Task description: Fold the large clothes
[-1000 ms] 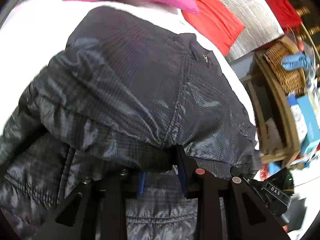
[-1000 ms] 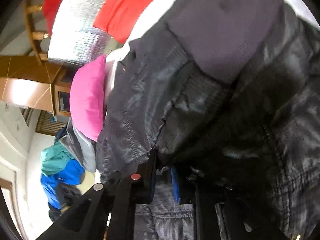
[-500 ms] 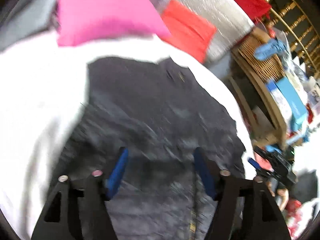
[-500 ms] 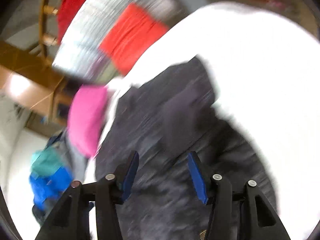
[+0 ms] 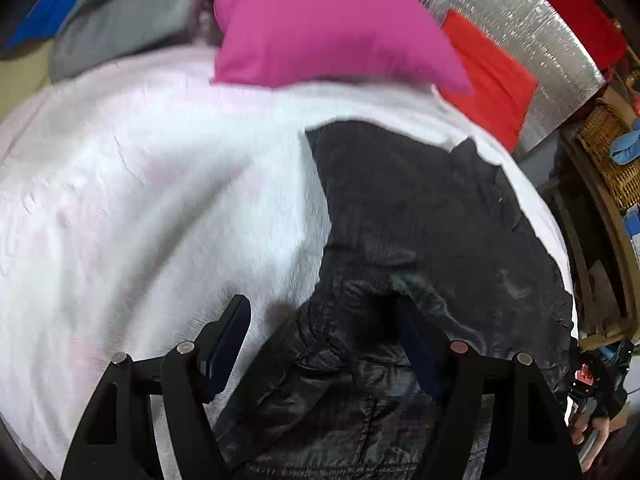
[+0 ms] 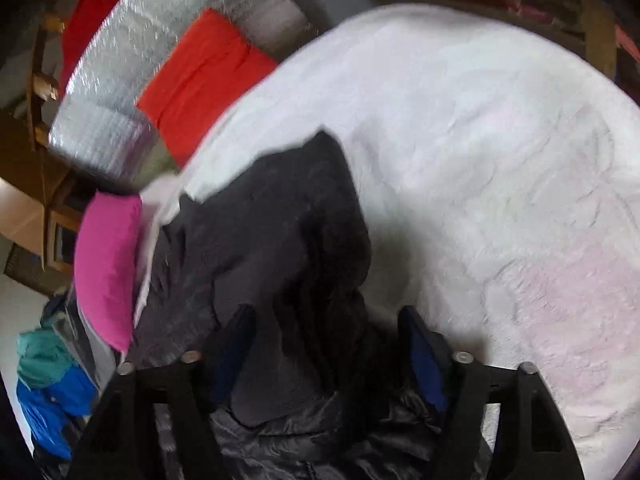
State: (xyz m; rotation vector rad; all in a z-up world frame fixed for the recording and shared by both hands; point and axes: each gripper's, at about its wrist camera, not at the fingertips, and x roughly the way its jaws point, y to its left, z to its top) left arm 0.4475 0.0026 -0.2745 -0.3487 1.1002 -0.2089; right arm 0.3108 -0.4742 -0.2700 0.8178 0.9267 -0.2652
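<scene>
Dark quilted jacket (image 5: pixel 432 240) lies bunched on white bedspread (image 5: pixel 140 200), centre-right in left view, lower-centre in right view. Left gripper (image 5: pixel 324 344) wide open, empty; right gripper (image 6: pixel 328 344) wide open, empty, fabric between its fingers but ungripped. Best pinch a hem edge, single layer. Sleeves and zip unclear; motion blur. Pink pillow (image 5: pixel 320 24) top of frame.

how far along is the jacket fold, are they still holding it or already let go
Done so far: the dark jacket lies on the white blanket with part of it doubled over. In hand: nothing; the left gripper and right gripper both hover over it with jaws wide apart. Left: the bundle looks lumpy and uneven, so it probably needs another fold and smoothing.
</scene>
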